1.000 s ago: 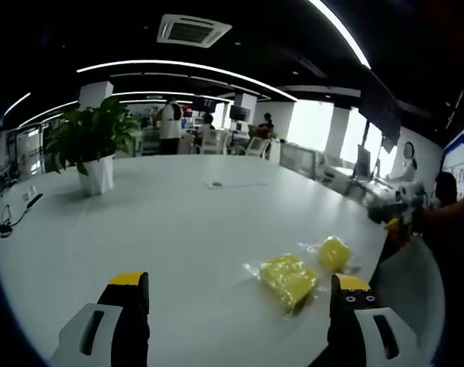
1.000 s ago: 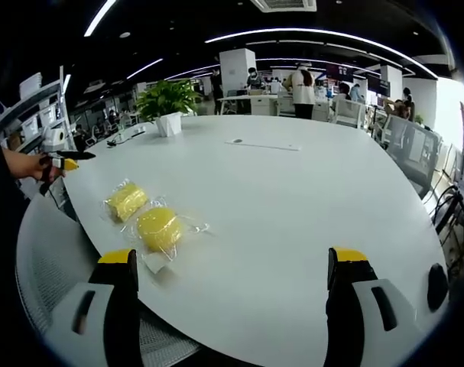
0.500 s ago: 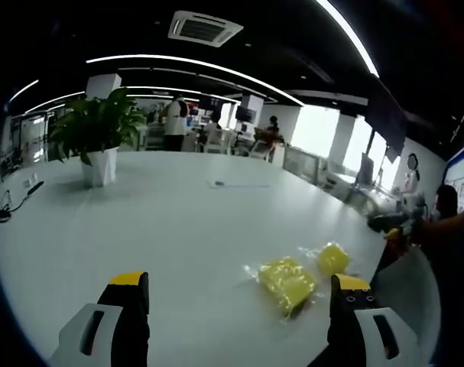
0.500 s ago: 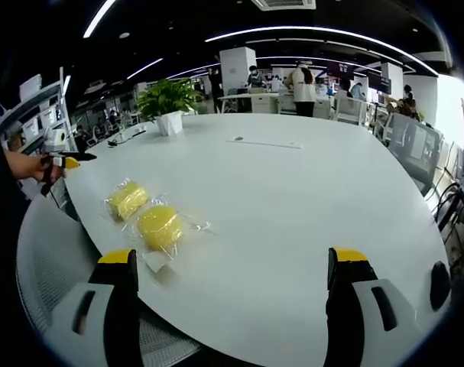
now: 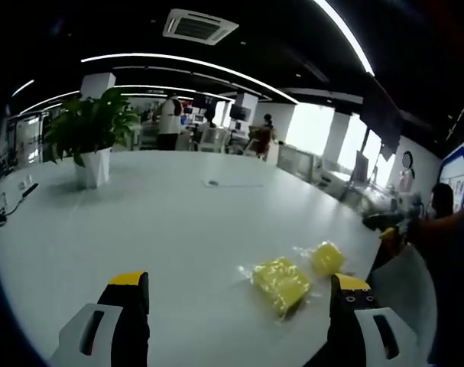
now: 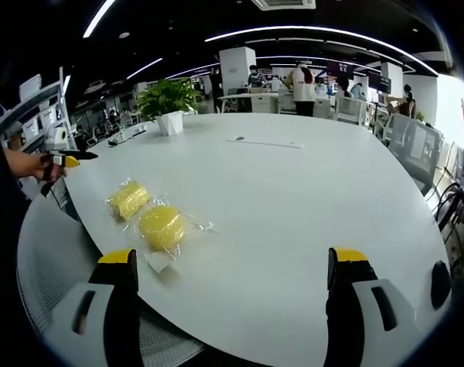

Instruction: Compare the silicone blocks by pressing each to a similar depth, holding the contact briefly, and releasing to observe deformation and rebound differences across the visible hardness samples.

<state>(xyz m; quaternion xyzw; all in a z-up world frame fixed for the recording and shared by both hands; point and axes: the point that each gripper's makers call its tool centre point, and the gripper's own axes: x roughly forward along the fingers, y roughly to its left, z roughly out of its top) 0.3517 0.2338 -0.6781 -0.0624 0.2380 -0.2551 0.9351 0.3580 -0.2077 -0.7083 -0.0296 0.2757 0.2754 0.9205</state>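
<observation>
- big white oval surface (image 6: 293, 199) in an open office
- potted plant (image 5: 90, 138) at the far end
- curved ceiling light strips (image 5: 186, 65), bright windows (image 5: 312, 126)

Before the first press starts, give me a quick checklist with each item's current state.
1. Two bagged yellow blocks lie on the white table: ok.
2. Right tongs open, holding nothing: ok.
3. Left tongs open, holding nothing: ok.
4. Either tongs touching a block: not ok, both are off them.
5. Blocks out of their clear wrappers: not ok, still wrapped.
6. Hardness labels readable: cannot tell.
</observation>
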